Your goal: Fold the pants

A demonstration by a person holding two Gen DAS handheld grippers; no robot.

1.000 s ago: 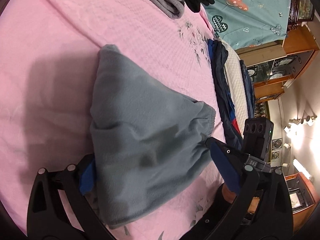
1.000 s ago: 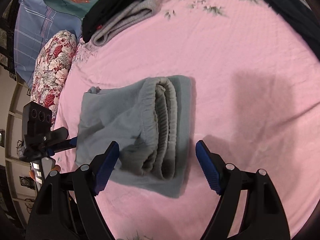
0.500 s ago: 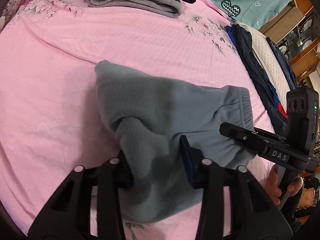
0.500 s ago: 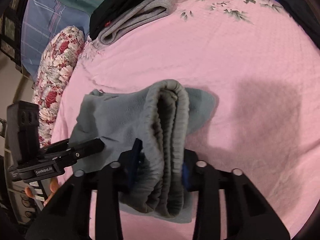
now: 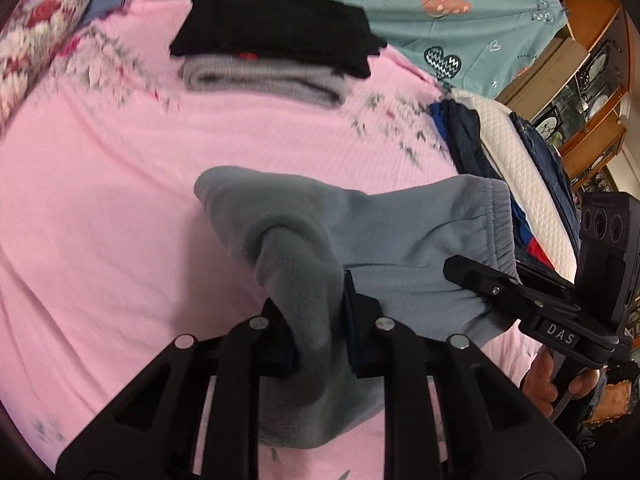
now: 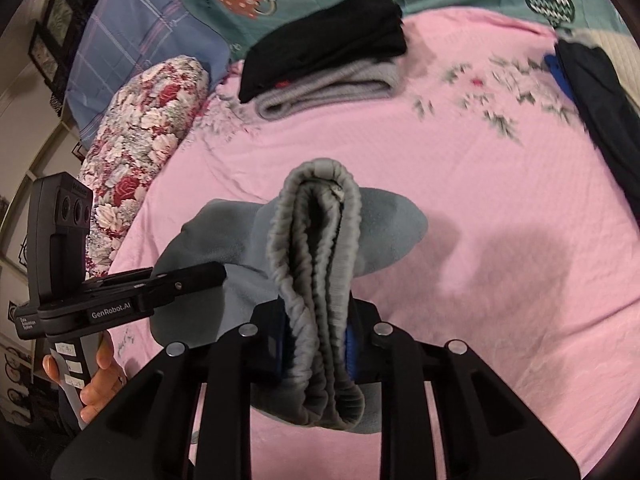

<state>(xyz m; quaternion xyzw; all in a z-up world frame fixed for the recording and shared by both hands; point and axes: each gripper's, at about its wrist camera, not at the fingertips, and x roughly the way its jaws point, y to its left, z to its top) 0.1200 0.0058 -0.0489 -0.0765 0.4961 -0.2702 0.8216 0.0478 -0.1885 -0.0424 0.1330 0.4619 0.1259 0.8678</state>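
A: Pants [image 5: 400, 232] hang just above the pink bed [image 5: 120, 208], already folded into a thick bundle. Why pinched at two ends?

B: So it travels as one piece. The left gripper [image 5: 320, 320] has just been closing and now clamps the folded-leg end; the right gripper [image 6: 316, 332] has just been closing too and clamps the bunched waistband [image 6: 316, 216], with cloth between both sets of jaws.

A: Only a far corner looks close to the bed; I cannot tell whether it touches. Why lift it?

B: My guess: to carry it to the stack [image 5: 272, 48] of folded black and grey clothes, well beyond the pants toward the head of the bed.

A: And the risk?

B: Soft fleece may sag between the grips and loosen the fold.
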